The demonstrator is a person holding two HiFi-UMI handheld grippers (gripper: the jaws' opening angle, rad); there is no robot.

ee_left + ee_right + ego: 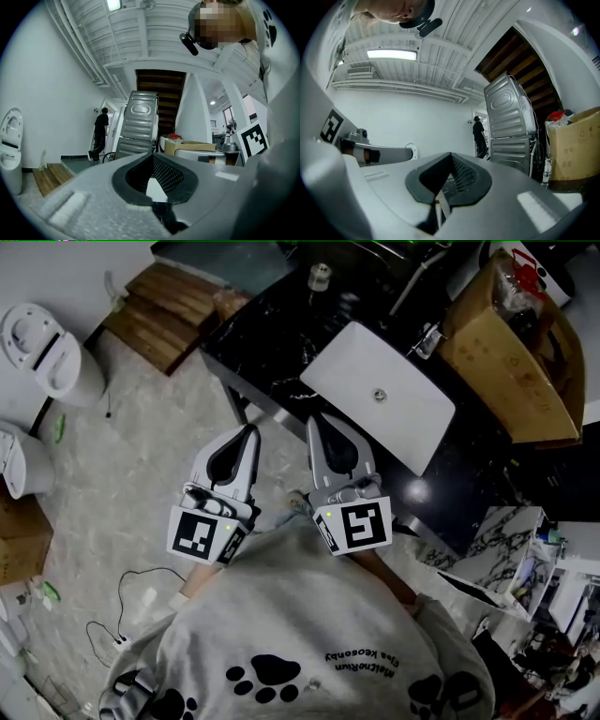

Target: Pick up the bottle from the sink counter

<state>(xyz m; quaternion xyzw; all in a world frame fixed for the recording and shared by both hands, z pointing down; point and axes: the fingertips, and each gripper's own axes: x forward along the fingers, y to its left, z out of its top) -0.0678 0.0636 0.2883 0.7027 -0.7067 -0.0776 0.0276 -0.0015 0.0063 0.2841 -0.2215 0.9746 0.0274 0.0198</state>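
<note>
Grey left claw (247, 431): my jaws are pressed together with nothing between them; the tip hangs over the pale floor, just short of the counter's near edge.
Right claw (322, 421): my jaws are closed too and empty; the tip lies at the counter's near edge, just beside the basin's near corner.
Sweatshirt (309, 643): grey with black paw prints, filling the bottom of the head view under both claws.
Counter (262, 329): black veined stone, running at a slant across the head view.
Basin (403, 418): white and rectangular, a drain in its middle, set on the counter.
Bottle (321, 277): small and pale, upright at the far end of the counter, beyond the basin and well apart from both claws.
Cardboard box (506, 362): brown, right of the basin.
Floor (141, 484): pale and marbled; a white toilet (42, 348) at the left edge, wooden steps (169, 301) near the counter's far end.
Person (100, 133): in dark clothes, far off by a doorway, beside a tall ribbed metal appliance (138, 124).
</note>
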